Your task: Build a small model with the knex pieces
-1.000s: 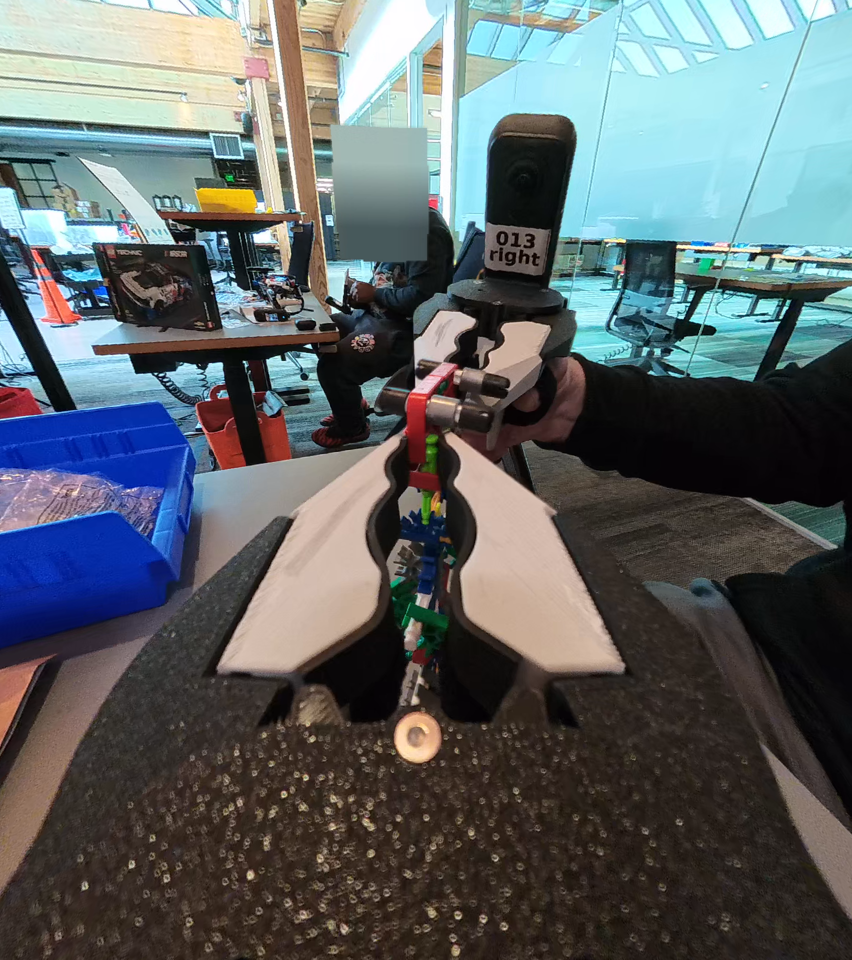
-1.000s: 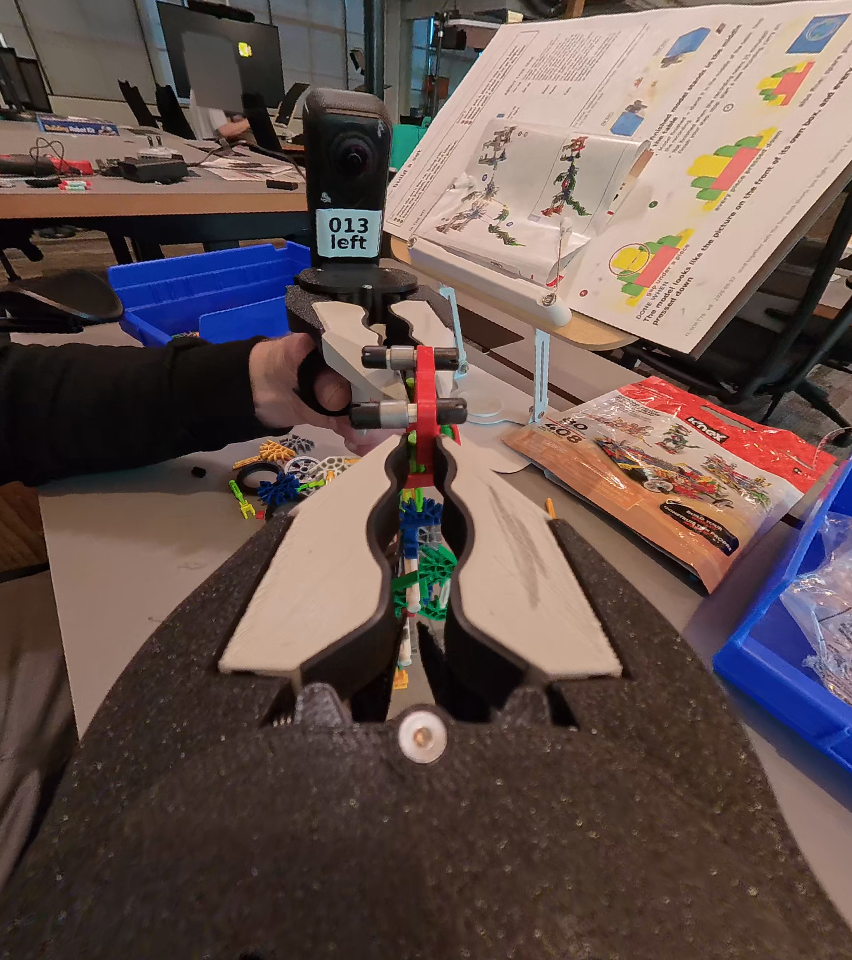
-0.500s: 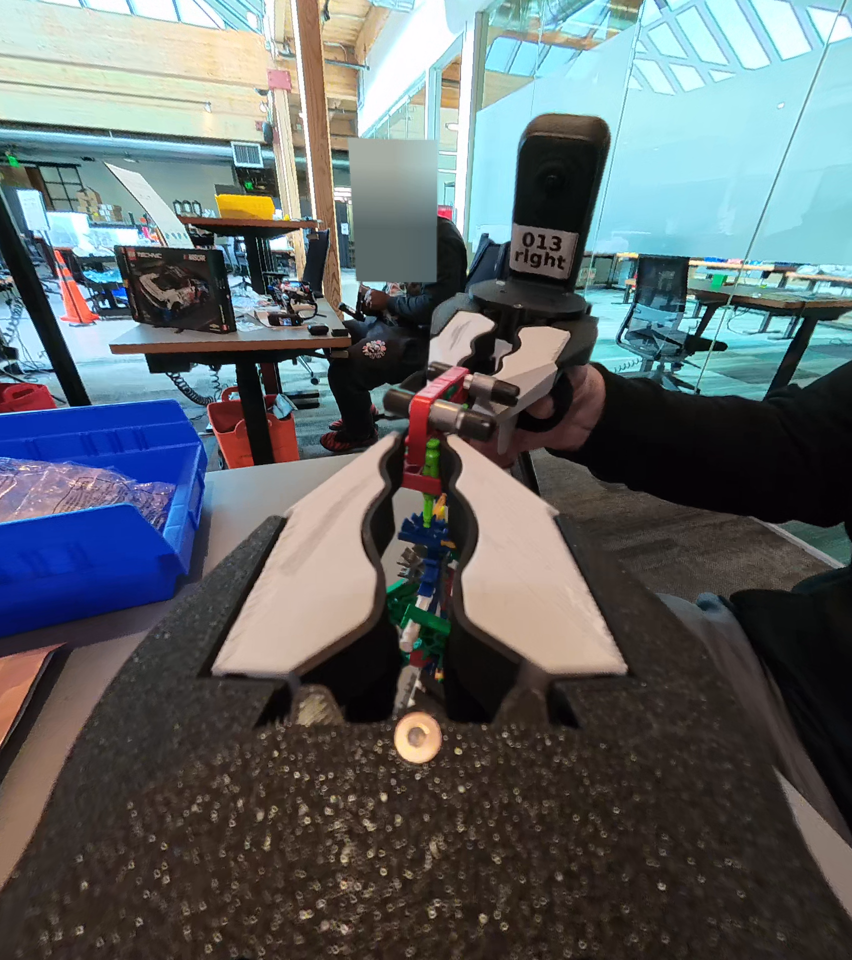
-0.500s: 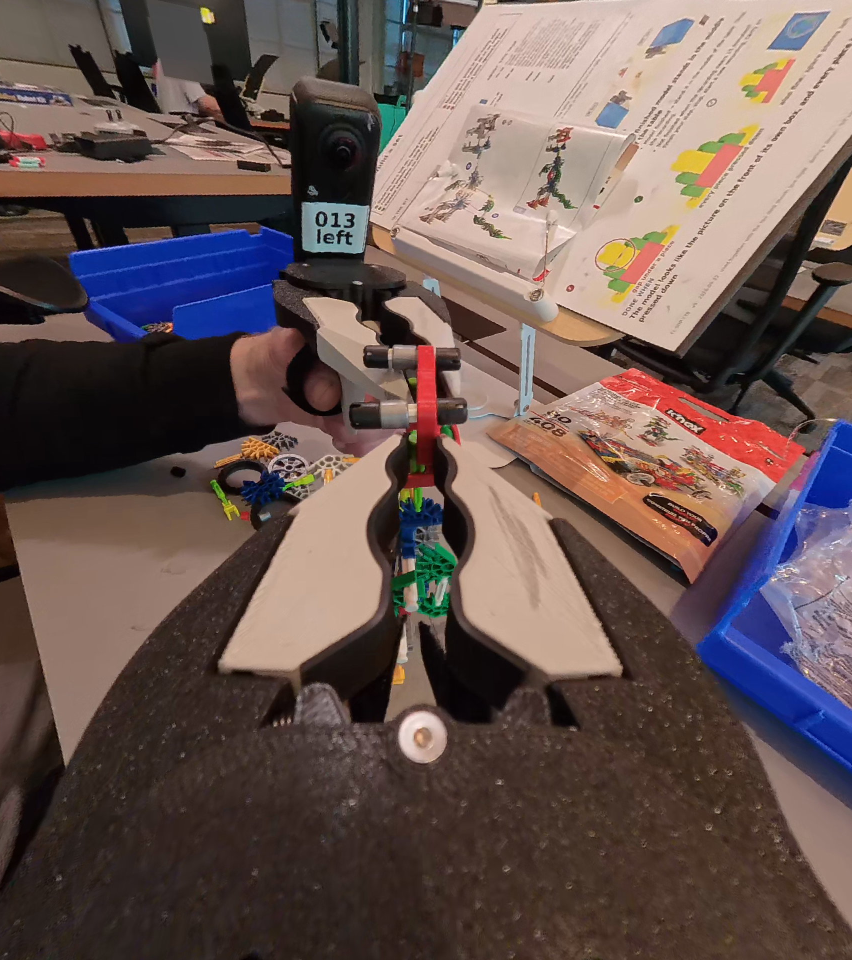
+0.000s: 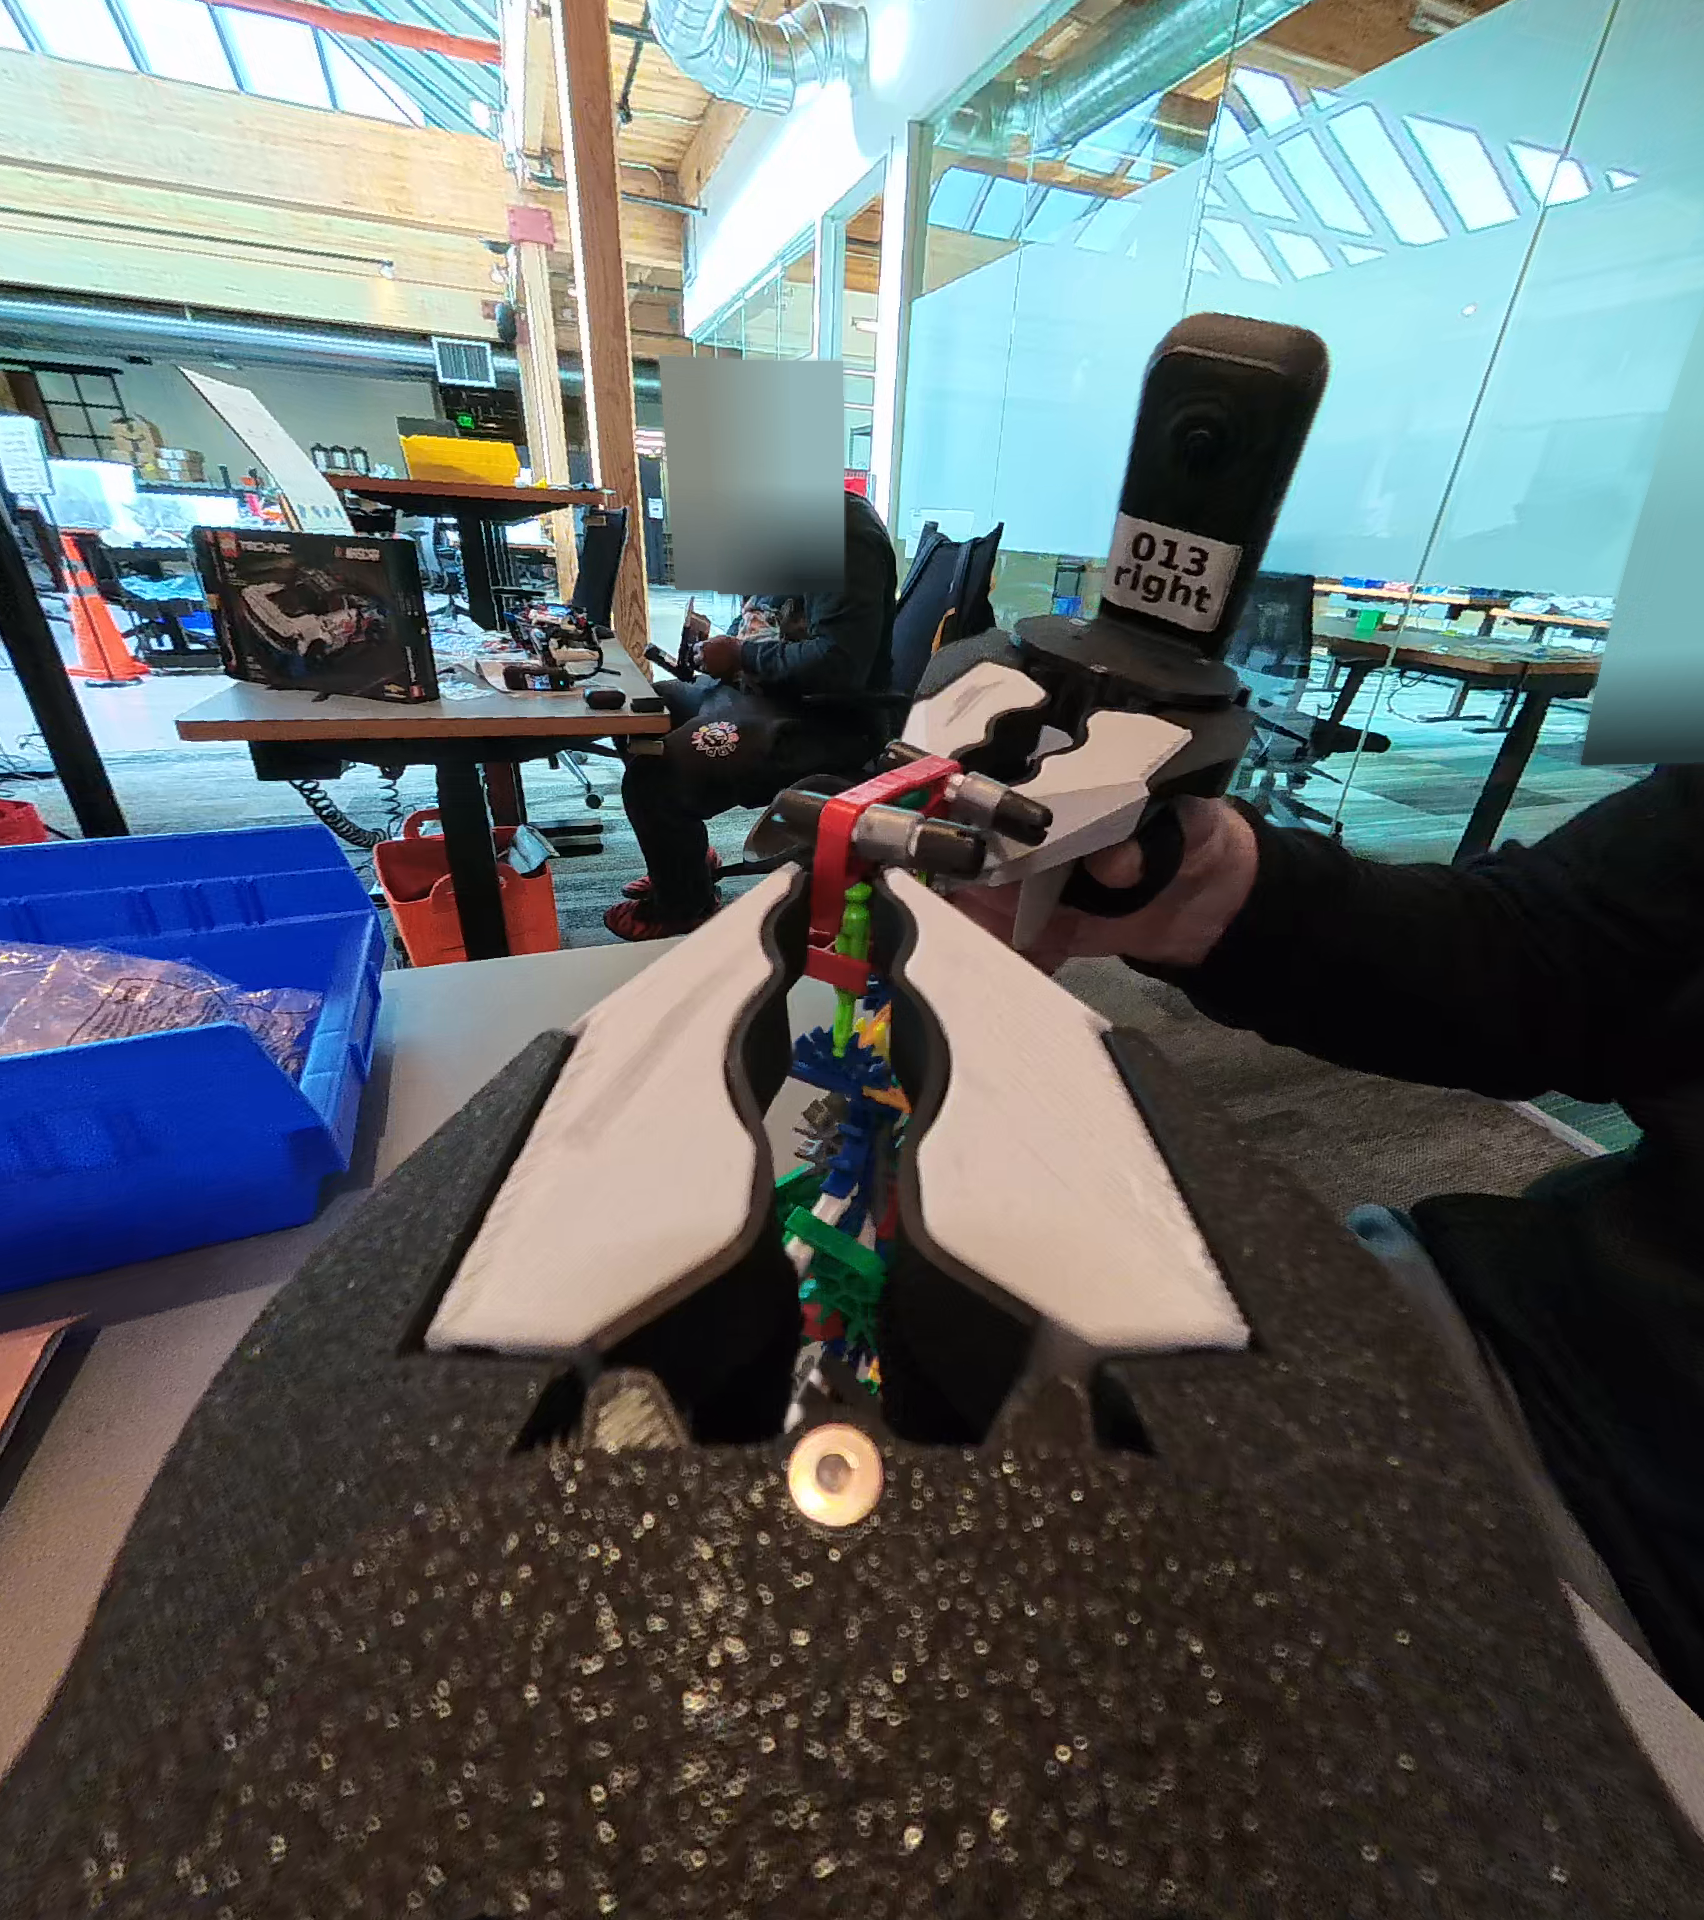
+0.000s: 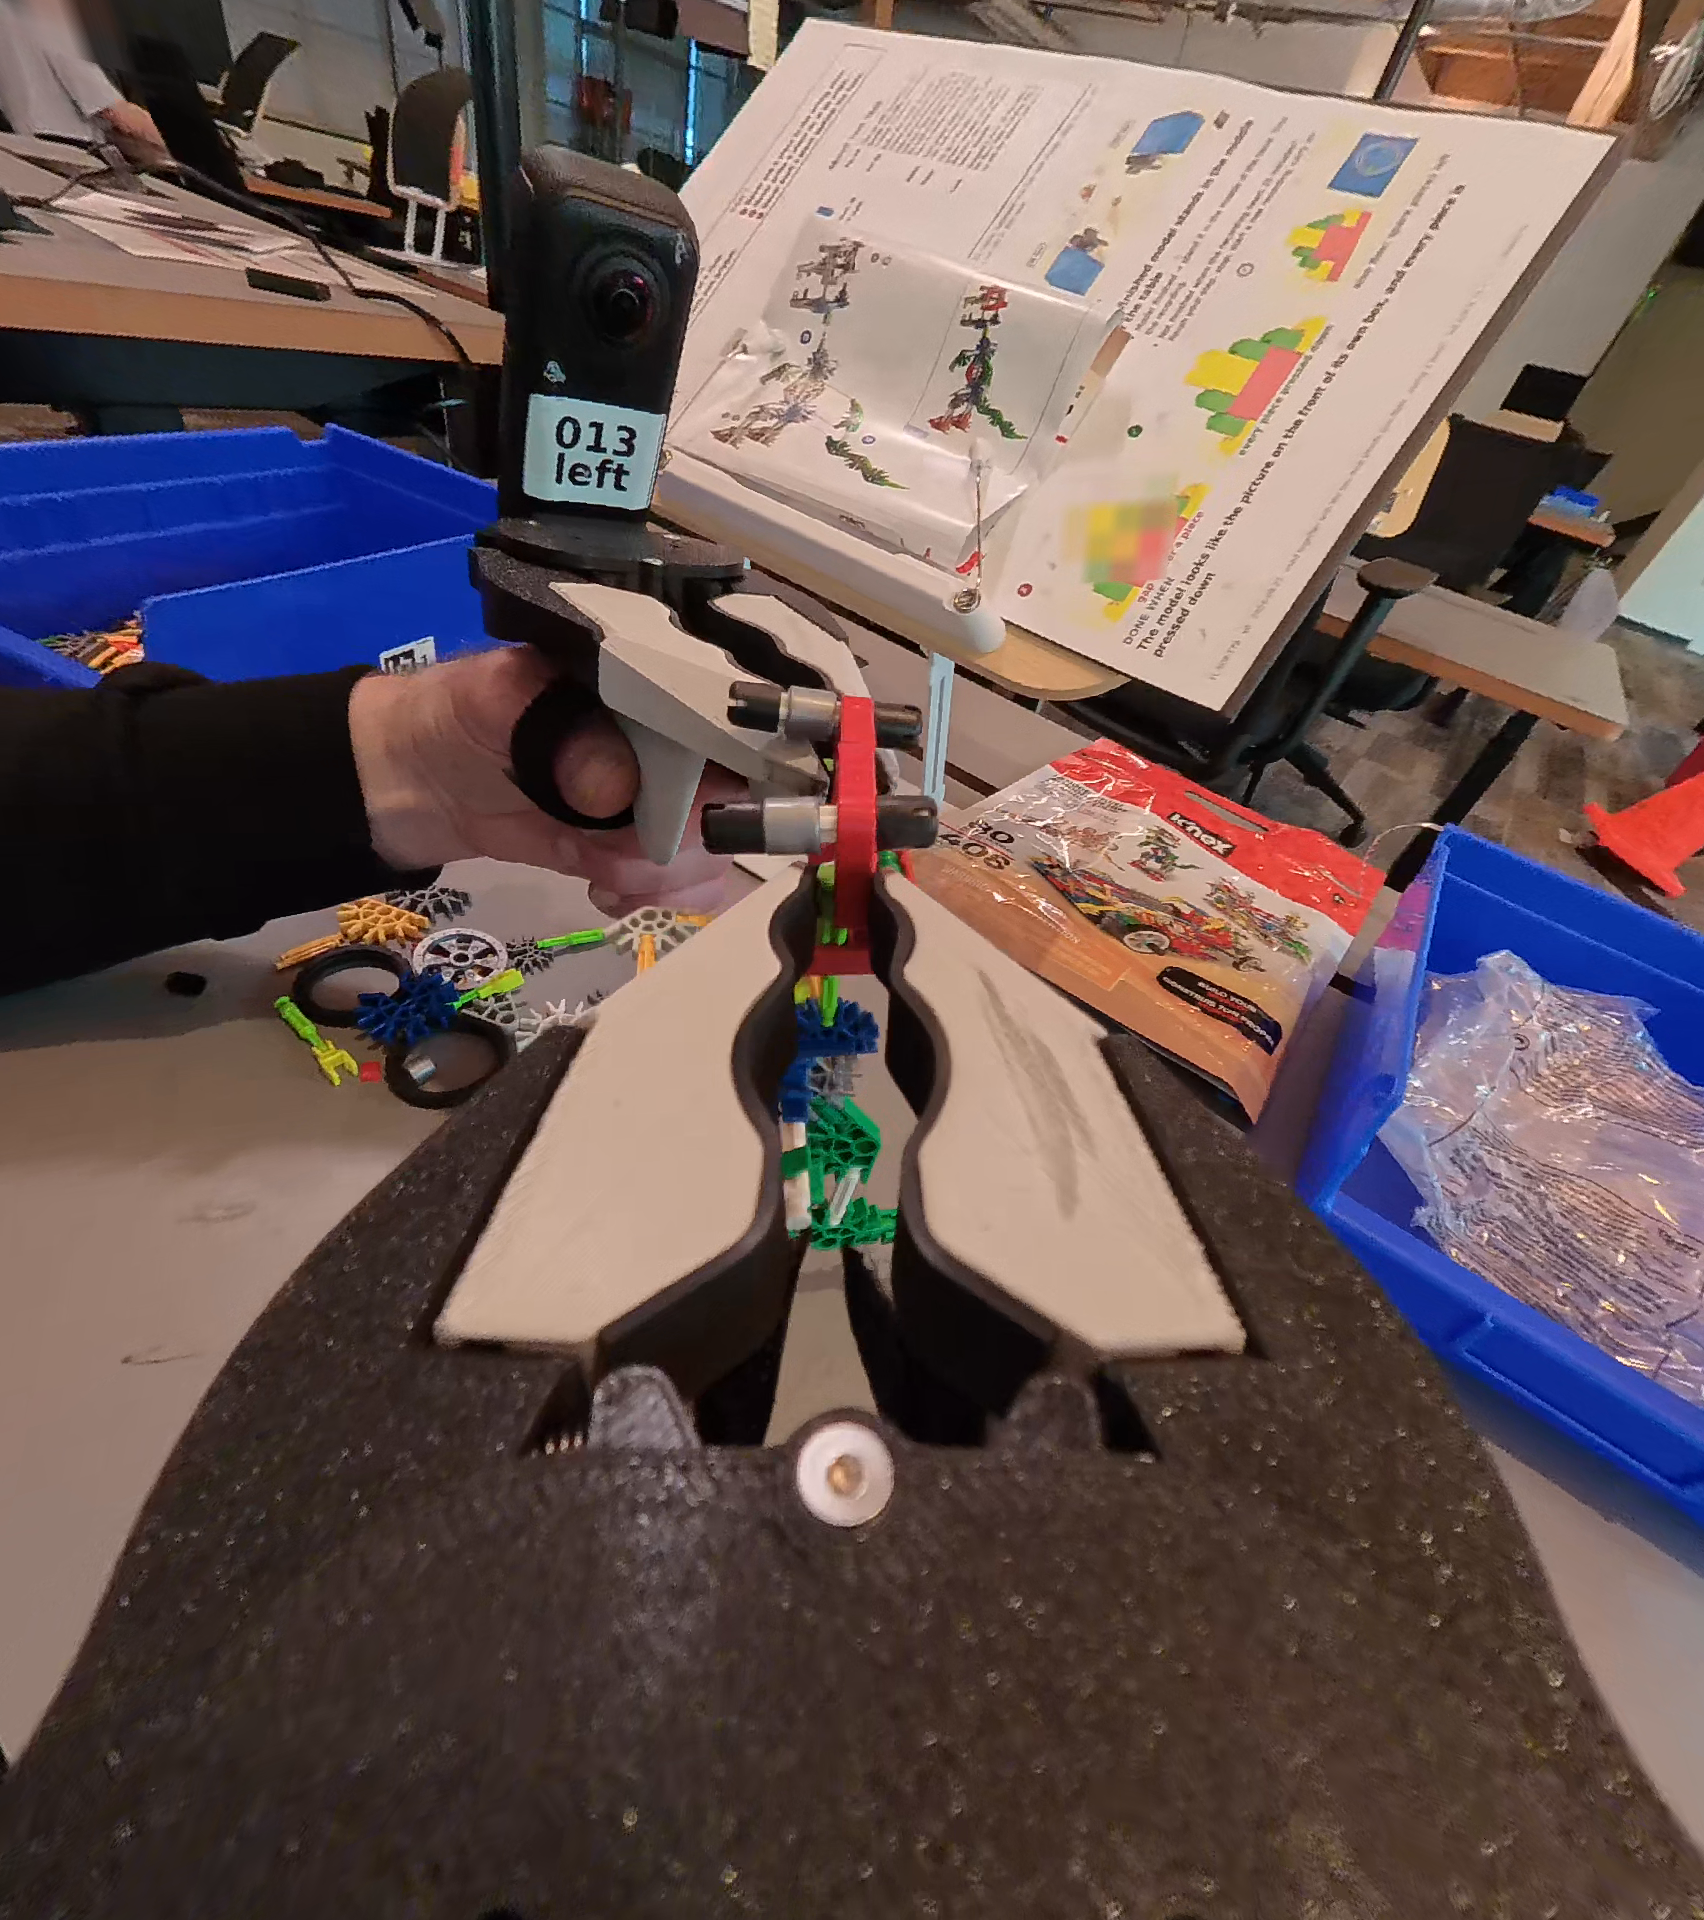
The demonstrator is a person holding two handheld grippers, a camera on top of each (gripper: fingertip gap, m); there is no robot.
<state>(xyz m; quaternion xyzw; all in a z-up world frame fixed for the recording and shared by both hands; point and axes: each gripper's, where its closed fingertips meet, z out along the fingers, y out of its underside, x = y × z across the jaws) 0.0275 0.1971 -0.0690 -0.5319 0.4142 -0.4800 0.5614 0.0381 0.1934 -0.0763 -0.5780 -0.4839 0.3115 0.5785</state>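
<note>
Seemingly mirror images, two hand-held grippers meet tip to tip above a grey table (image 6: pixel 100 1195), both clamped on one red connector piece (image 6: pixel 853 821) that carries two grey-and-black axle rods. From its own camera, the left gripper (image 5: pixel 843 904) has its white fingers (image 5: pixel 661 1101) drawn nearly together on the connector's lower end, with a stack of blue and green rod-and-connector parts (image 5: pixel 843 1132) hanging in the slot between them. Opposite it, the right gripper (image 6: pixel 843 894) is pinched just as narrowly on the same red piece.

Loose wheels, tyres and connectors (image 6: pixel 422 987) lie on the table under the left hand (image 6: pixel 474 769). A printed toy bag (image 6: pixel 1139 914) sits just right of the tips, beside a blue bin (image 6: pixel 1399 1039) holding clear plastic bags. Another blue bin (image 6: pixel 204 540) and a tilted instruction board (image 6: pixel 1191 312) stand behind; bare tabletop lies at lower left.
</note>
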